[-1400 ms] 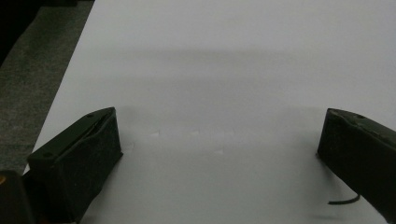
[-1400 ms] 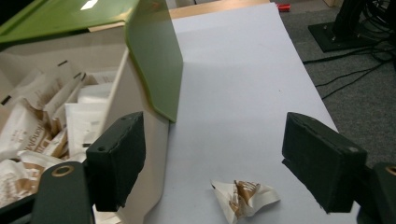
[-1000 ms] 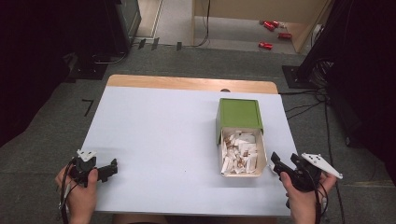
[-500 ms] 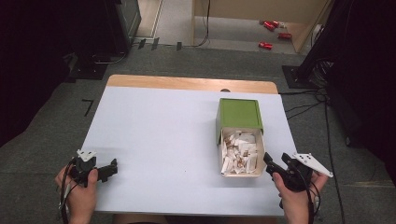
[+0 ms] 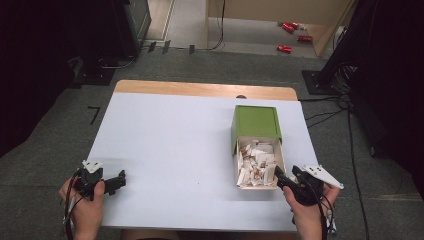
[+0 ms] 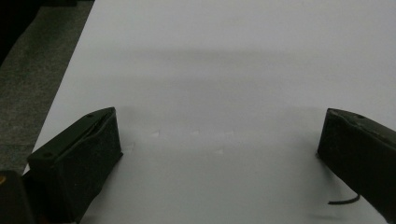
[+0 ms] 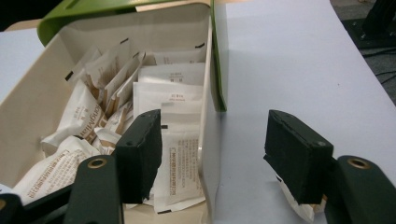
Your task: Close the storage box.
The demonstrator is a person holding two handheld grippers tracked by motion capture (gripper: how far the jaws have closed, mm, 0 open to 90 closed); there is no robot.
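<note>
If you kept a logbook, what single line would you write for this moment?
right gripper: open, fingers astride box side wall | sachets: in box tray | left gripper: open, idle over table

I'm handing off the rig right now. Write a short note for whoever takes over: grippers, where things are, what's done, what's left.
Left gripper: open, resting at the near left corner of the pale blue table, holding nothing.
Right gripper: open, straddling the right wall of the green-lidded cream box; one of its fingers is inside among the white paper sachets.
Done: box is open, sachets exposed; none lie out on the table.
Left: probably close on a sachet and lift it out.
</note>
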